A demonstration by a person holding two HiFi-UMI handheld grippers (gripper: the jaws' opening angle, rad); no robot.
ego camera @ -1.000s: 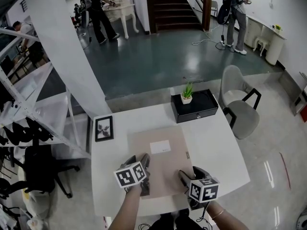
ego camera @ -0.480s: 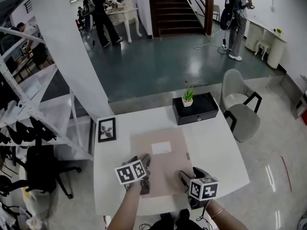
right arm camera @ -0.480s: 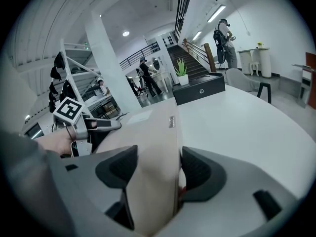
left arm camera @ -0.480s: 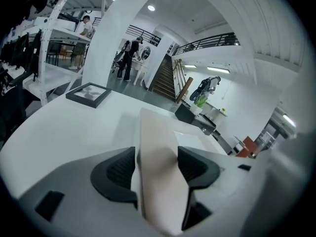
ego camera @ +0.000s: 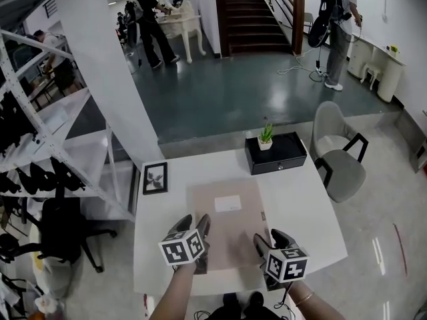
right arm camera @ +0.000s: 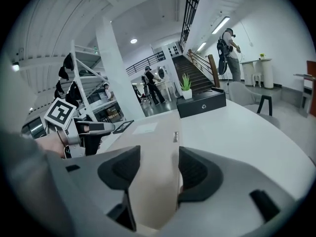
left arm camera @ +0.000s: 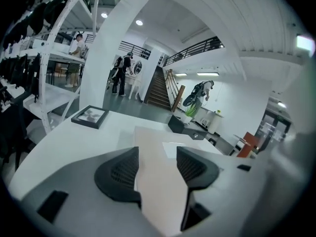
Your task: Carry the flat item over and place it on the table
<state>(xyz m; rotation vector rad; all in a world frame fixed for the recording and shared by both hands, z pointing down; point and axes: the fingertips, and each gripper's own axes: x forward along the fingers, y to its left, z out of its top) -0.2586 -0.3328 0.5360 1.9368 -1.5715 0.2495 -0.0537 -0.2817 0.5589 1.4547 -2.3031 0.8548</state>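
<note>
a: where was the folder (ego camera: 227, 227)?
b: flat on the white tabletop (ego camera: 303, 209), about the middle, its long side running away from the person holding the grippers. a white label (ego camera: 227, 203) sat on its far half and a small clasp (ego camera: 262, 215) on its right edge.
a: and the grippers?
b: both at its near end. the left gripper (ego camera: 193, 223) was over the near left corner, the right gripper (ego camera: 265, 237) over the near right one, each pointing forward and down.
a: pinching it?
b: no. in the left gripper view the jaws stood spread, with the tan sheet showing in the gap and neither pad pressing on it. the right gripper view gave the same: jaws wide apart, the folder in the gap, pads off it. the right jaws had just been closing a little, yet they were far from together.
a: what else was on the tabletop?
b: a black frame (ego camera: 155, 178) near the far left corner, apart from the folder, and a black box (ego camera: 275, 155) at the far edge with a small plant (ego camera: 266, 137) on its left end.
a: and around it?
b: a grey chair (ego camera: 337, 162) off the far right corner, white shelves (ego camera: 67, 159) to the left, and a person (ego camera: 338, 32) well beyond on the dark floor (ego camera: 227, 92).
</note>
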